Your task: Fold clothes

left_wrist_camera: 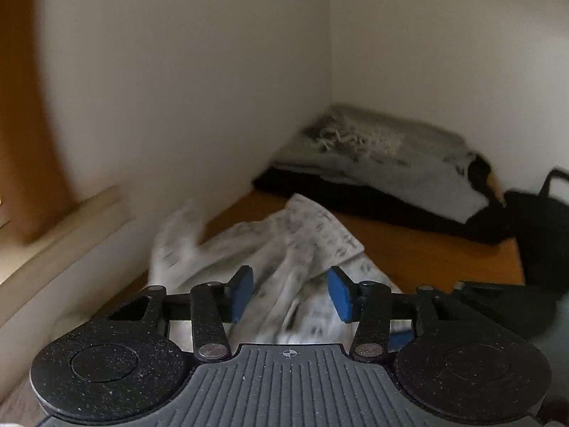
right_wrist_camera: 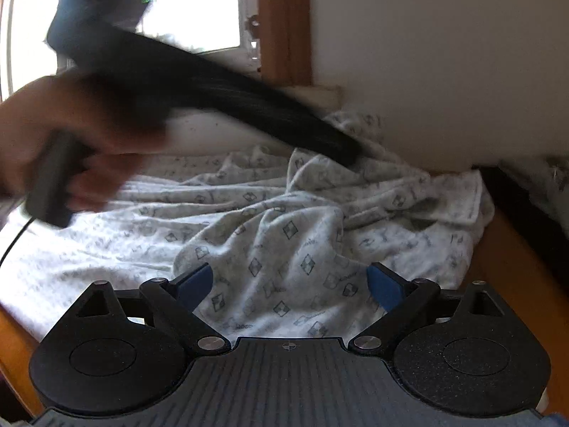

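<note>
Left wrist view: dim, even indoor light; motion blur smears the patterned garment and wall edges. Right wrist view: a blown-out window backlights the scene; the hand is a dark, heavily blurred silhouette. Both views show fisheye bending and dark vignetted corners.

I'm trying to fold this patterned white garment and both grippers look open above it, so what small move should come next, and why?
Probably lower the right gripper and close it on the raised fold of the patterned garment between its fingers. Both grippers are open and hold nothing, and the cloth lies crumpled on the wooden table, so it needs spreading flat before folding.
</note>
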A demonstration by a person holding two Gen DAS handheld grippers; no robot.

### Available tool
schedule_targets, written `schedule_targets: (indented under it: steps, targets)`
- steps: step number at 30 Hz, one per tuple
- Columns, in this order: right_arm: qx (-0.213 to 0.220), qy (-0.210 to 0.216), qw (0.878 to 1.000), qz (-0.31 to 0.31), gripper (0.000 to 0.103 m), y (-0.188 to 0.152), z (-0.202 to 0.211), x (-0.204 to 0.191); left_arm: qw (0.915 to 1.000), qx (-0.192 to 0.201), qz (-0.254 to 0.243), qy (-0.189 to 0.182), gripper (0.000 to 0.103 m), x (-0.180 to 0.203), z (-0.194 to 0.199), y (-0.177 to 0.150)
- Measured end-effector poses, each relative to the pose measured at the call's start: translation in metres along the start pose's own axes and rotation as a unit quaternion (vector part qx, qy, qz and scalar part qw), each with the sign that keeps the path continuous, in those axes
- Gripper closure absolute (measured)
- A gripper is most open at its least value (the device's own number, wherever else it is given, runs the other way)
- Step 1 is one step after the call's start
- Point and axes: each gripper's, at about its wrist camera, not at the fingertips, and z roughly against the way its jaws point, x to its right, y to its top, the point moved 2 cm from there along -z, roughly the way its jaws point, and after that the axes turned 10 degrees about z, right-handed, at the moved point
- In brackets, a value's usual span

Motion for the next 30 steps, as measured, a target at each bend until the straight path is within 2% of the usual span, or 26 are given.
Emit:
schedule_targets:
  steps: [1,5,7,9,10,11,14,18,21,25,28,30]
  targets:
    - [-0.002,-0.005,1.000,0.008,0.010,0.000,-0.001,0.000,0.9999,-0.011,0.002,0.001,0.048,-0.001,-0.014,0.003]
    - [-0.015,0.034,0.999,-0.020,0.008,-0.001,-0.007,0.006,0.9988,-0.045,-0.005,0.019,0.045,-0.006,-0.062,0.005]
    - [-0.025,0.038,0.999,-0.020,0.008,-0.001,-0.010,0.005,0.9985,-0.048,-0.008,0.025,0.056,-0.010,-0.069,0.004]
    - [-0.031,0.039,0.999,-0.011,0.007,-0.001,-0.012,0.001,0.9990,-0.035,0.006,0.028,0.090,-0.018,-0.064,0.004]
    - [-0.032,0.039,0.999,-0.007,0.007,-0.001,-0.012,0.000,0.9992,-0.029,0.018,0.021,0.097,-0.022,-0.058,0.005]
    - [-0.032,0.039,0.999,-0.007,0.007,-0.001,-0.012,0.000,0.9993,-0.021,0.028,0.013,0.098,-0.027,-0.049,0.007]
    - [-0.029,0.040,0.999,-0.011,0.007,-0.001,-0.010,0.000,0.9990,0.009,0.040,0.020,0.099,-0.044,-0.013,0.010]
    - [-0.009,0.044,0.999,-0.029,0.007,-0.001,-0.006,0.004,0.9954,0.052,0.071,0.039,0.099,-0.074,0.055,0.008]
    - [0.010,0.055,0.997,-0.057,0.007,-0.004,-0.001,0.011,0.9913,0.072,0.100,0.048,0.099,-0.093,0.111,-0.012]
    - [0.031,0.086,0.992,-0.088,0.007,-0.007,-0.001,0.022,0.9883,0.053,0.125,0.069,0.099,-0.110,0.152,-0.056]
    - [0.037,0.108,0.987,-0.111,0.007,-0.008,0.001,0.033,0.9842,0.018,0.155,0.084,0.099,-0.124,0.155,-0.094]
    - [0.032,0.114,0.986,-0.120,0.007,-0.008,0.000,0.035,0.9819,0.002,0.159,0.103,0.097,-0.132,0.153,-0.108]
